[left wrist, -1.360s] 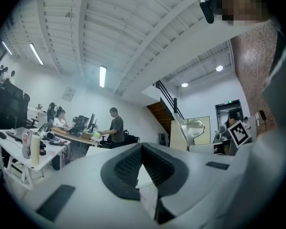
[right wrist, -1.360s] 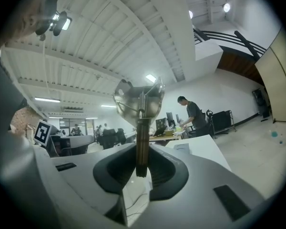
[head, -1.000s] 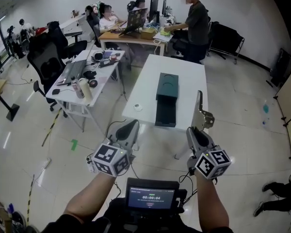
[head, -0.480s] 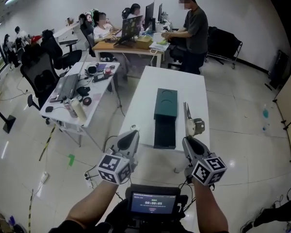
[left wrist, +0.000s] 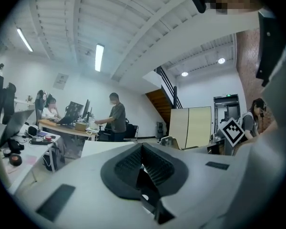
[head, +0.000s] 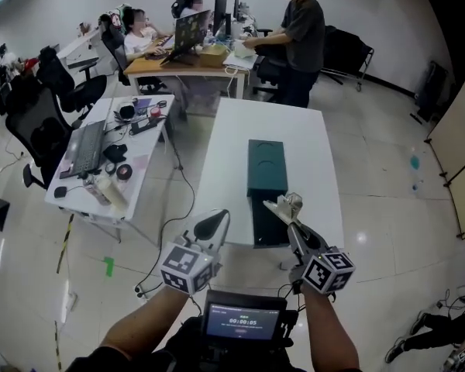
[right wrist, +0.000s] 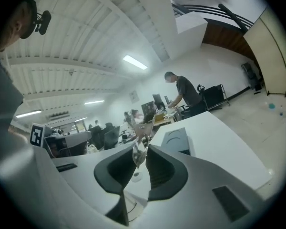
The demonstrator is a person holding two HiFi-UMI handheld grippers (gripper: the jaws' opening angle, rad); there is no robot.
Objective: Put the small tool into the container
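The white surface [head: 217,146] carried the dark green container [head: 266,165] lengthwise down its middle, and its near edge lay just short of the container's near end. A tool that fell short of the container could, I judged, skid off that edge to the floor. The container's near end looked open and dark, its far end covered. A release made too far along would likely leave the tool on top rather than inside. A knock from the tongs might also shove the container, since nothing steadied it.

The left tongs [head: 212,225] hung left of the container's near end, clenched on nothing and apart from it. The right tongs [head: 294,225] were at the container's near right corner, grasping the small tool [head: 284,205], a thin bright metal piece, and their jaws had just closed a little further on it. The tool stood out beyond the tips, held by its lower part only. Such a thin, smooth piece in so short a grip could pivot or slip out before it was over the opening. Whether it was above the opening or only in front of it, the views did not settle.
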